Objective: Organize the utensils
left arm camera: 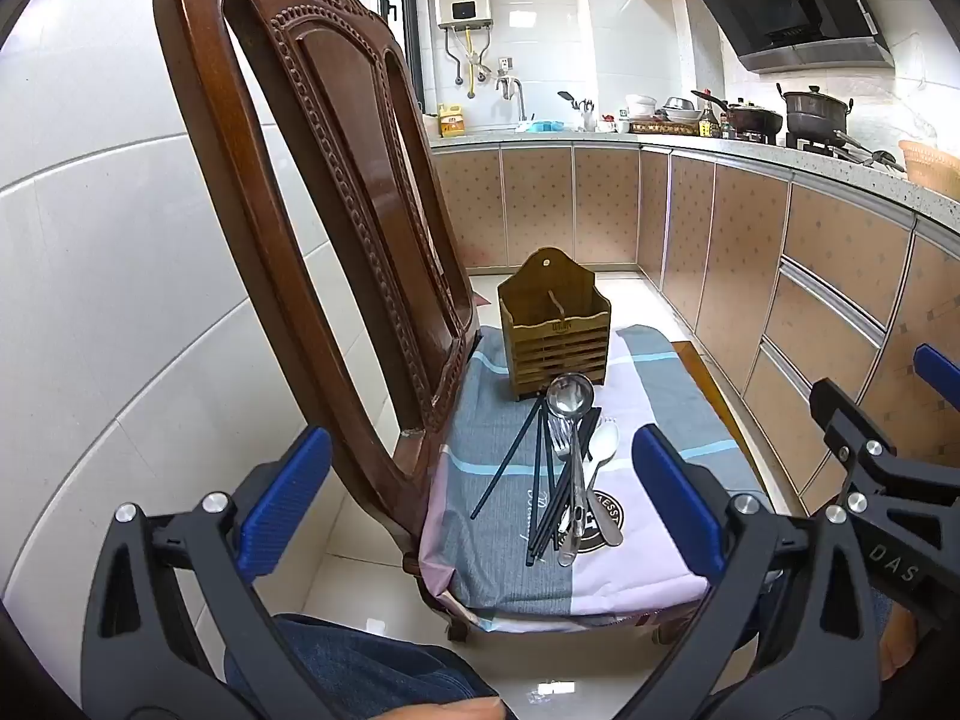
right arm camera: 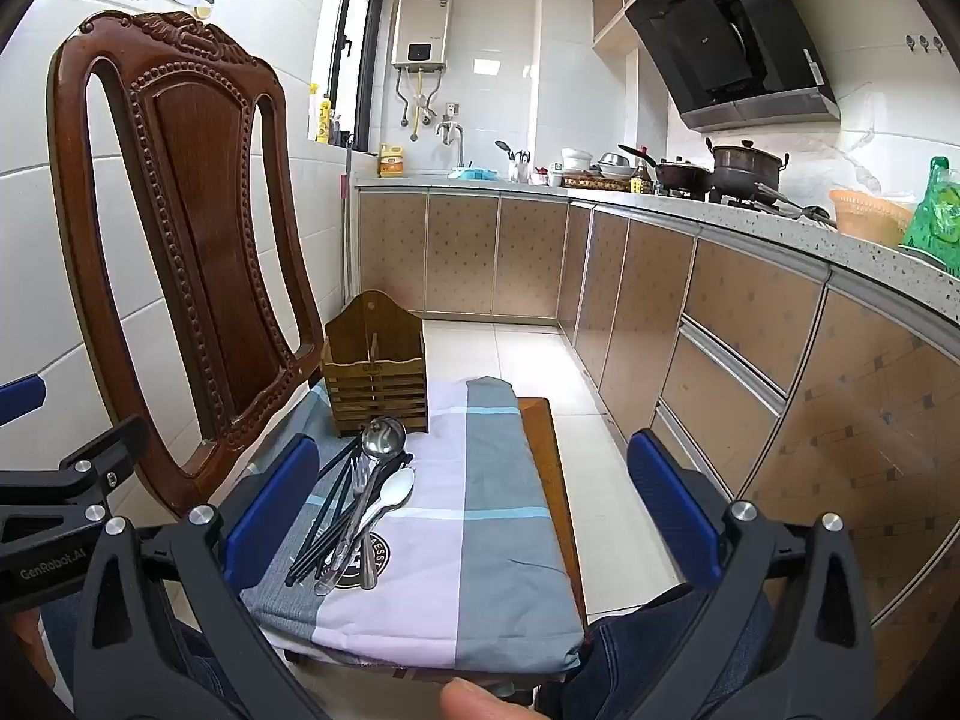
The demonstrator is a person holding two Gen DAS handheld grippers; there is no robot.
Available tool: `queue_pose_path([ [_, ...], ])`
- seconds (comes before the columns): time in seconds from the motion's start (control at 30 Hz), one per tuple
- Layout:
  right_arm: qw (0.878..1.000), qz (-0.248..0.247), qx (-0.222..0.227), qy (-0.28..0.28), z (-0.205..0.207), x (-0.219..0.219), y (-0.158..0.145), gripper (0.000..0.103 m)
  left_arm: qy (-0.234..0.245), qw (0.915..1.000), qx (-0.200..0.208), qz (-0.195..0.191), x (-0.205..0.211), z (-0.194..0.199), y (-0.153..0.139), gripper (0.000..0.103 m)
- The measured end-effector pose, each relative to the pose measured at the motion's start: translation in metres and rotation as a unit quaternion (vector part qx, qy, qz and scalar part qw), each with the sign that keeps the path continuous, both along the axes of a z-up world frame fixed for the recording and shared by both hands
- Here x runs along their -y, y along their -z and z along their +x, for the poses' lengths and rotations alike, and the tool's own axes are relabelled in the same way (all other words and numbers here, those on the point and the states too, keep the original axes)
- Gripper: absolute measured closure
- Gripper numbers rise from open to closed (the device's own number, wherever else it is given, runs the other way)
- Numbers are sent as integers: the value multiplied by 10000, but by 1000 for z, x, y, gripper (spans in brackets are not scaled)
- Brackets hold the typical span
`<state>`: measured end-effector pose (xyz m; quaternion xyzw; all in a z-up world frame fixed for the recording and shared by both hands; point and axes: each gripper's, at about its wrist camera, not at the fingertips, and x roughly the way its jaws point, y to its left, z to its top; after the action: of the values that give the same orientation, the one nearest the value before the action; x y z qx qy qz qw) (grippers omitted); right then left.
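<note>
A pile of utensils lies on a cloth-covered chair seat (left arm camera: 648, 564): dark chopsticks (left arm camera: 540, 480), a steel ladle (left arm camera: 570, 399), a fork (left arm camera: 561, 441) and a white plastic spoon (left arm camera: 603, 444). Behind them stands an empty wooden utensil holder (left arm camera: 555, 324). In the right wrist view the pile (right arm camera: 360, 504) lies at lower left, in front of the holder (right arm camera: 375, 375). My left gripper (left arm camera: 480, 504) is open and empty, held short of the seat's near edge. My right gripper (right arm camera: 474, 510) is open and empty, above the seat's right half.
The carved wooden chair back (left arm camera: 336, 180) rises left of the seat. Kitchen cabinets (right arm camera: 750, 348) and a counter with pots (right arm camera: 744, 171) run along the right. Tiled floor (right arm camera: 510, 360) lies between. My knees in jeans (left arm camera: 360, 660) are under the grippers.
</note>
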<state>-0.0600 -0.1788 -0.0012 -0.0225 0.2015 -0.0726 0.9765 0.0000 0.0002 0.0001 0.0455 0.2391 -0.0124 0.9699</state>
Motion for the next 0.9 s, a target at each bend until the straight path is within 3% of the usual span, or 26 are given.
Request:
queue_pose_path([
  [0.9,10000,8,-14,-1,0,0,4,2,3,10000,-34,18,0,0,0,4],
])
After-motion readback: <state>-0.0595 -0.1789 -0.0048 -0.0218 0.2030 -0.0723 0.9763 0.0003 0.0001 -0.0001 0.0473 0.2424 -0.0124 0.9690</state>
